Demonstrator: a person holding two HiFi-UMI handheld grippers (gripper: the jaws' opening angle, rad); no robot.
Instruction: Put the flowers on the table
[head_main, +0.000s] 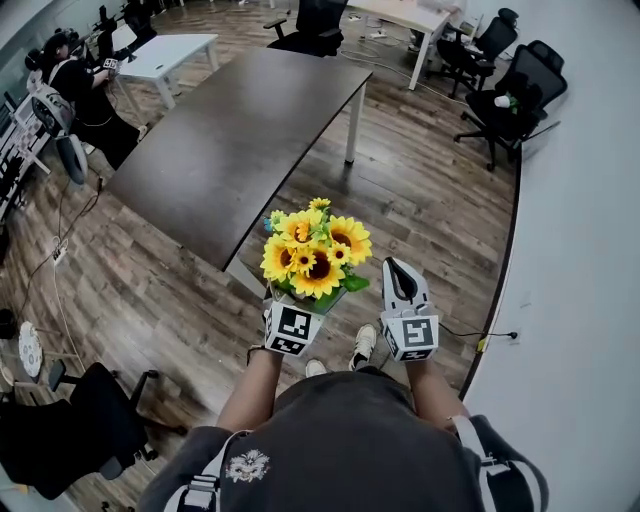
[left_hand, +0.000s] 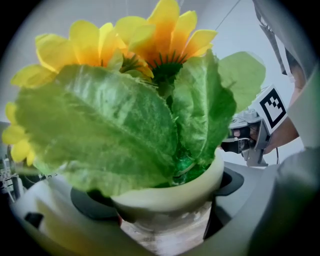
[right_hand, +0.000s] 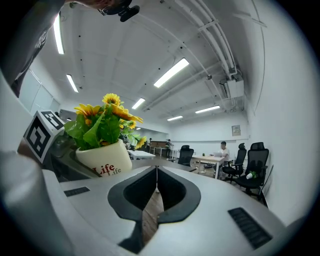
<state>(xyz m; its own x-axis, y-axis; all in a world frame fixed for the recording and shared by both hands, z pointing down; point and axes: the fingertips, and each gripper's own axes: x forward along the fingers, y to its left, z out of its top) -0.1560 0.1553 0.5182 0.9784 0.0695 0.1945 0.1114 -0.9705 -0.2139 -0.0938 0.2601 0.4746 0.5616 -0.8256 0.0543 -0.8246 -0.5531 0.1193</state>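
Note:
A bunch of yellow sunflowers (head_main: 312, 252) with green leaves stands in a cream pot (left_hand: 170, 187). My left gripper (head_main: 300, 300) is shut on the pot, its jaws pressed to both sides of it. In the left gripper view the leaves and flowers (left_hand: 150, 45) fill the picture. My right gripper (head_main: 400, 283) is beside the flowers on their right, shut with nothing in it. The right gripper view shows the pot (right_hand: 104, 160) with red lettering to the left. The dark table (head_main: 240, 130) lies ahead, its near corner just beyond the flowers.
Wood floor lies under me. Black office chairs (head_main: 510, 95) stand at the far right by the white wall. A white table (head_main: 165, 52) and a seated person (head_main: 85, 95) are at the far left. Another black chair (head_main: 80, 430) sits near left.

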